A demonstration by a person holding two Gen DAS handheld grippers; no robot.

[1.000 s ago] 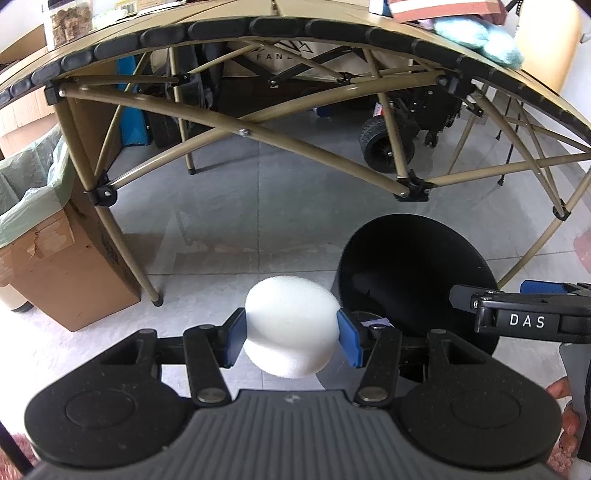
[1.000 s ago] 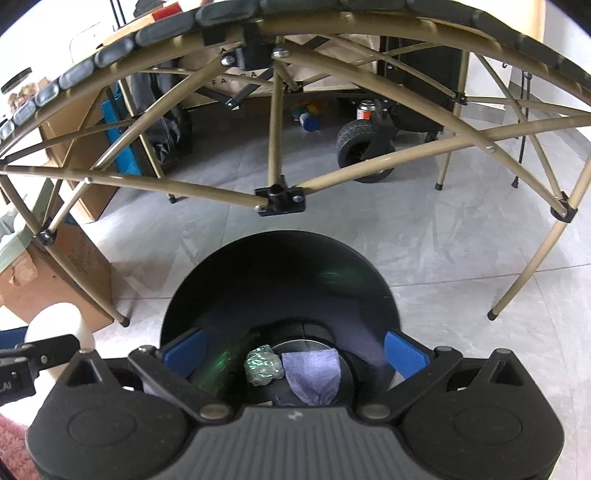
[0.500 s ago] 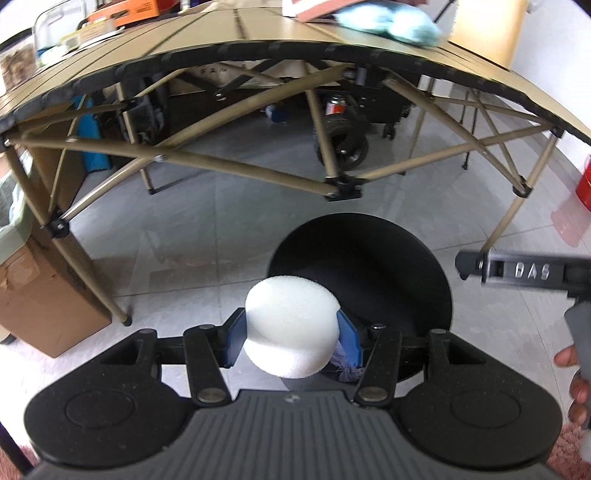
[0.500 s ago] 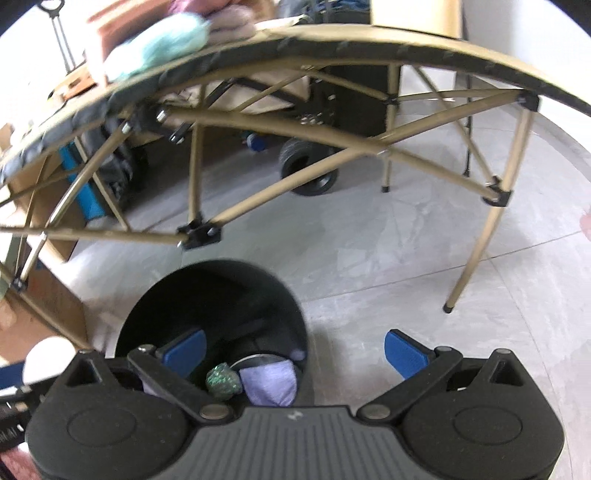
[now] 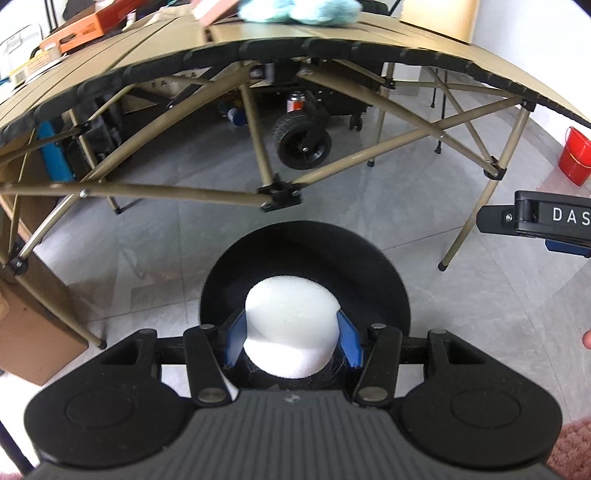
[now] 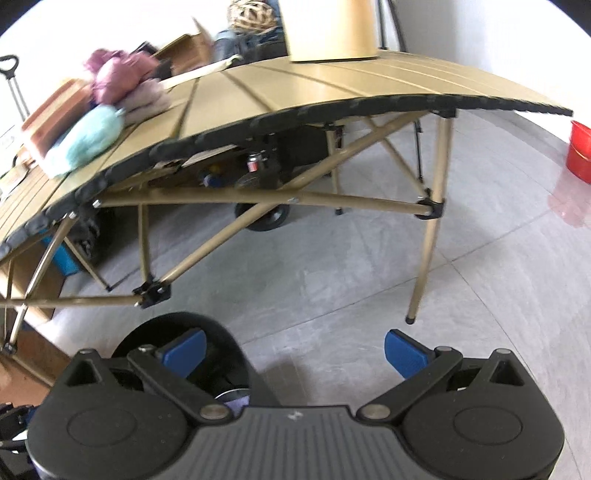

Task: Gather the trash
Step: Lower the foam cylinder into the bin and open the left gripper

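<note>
The left gripper [image 5: 291, 341] has its jaws clamped on a white round foam piece [image 5: 291, 325], one blue pad pressed against each side of it. The foam piece sits directly over the open mouth of the round black trash bin [image 5: 391, 291], which stands on the grey tiled floor [image 5: 155, 258] just in front of the folding desk with a tan slatted top and crossed tan metal legs [image 5: 266, 155]. Its lower edge is level with or just inside the bin's rim — the left wrist view does not settle which.

The right gripper [image 6: 293, 349] holds nothing; its jaws stand wide apart over bare floor tile. In the right wrist view the black bin [image 6: 221, 339] lies to the lower left, partly behind the left blue pad, and a scrap of pale purple material [image 6: 238, 402] shows inside it. In the left wrist view the right gripper's black body marked "DAS" [image 5: 546, 218] enters from the right edge, well apart from the bin.

On the desk lie a light blue fluffy bundle [image 6: 88, 140], a purple and pink bundle [image 6: 122, 79] and an orange flat box [image 5: 74, 33]. A black rubber wheel [image 5: 303, 142] sits under the desk, a brown cardboard box [image 5: 33, 332] stands at the left, and a red bucket [image 5: 576, 155] rests on the floor at the far right.
</note>
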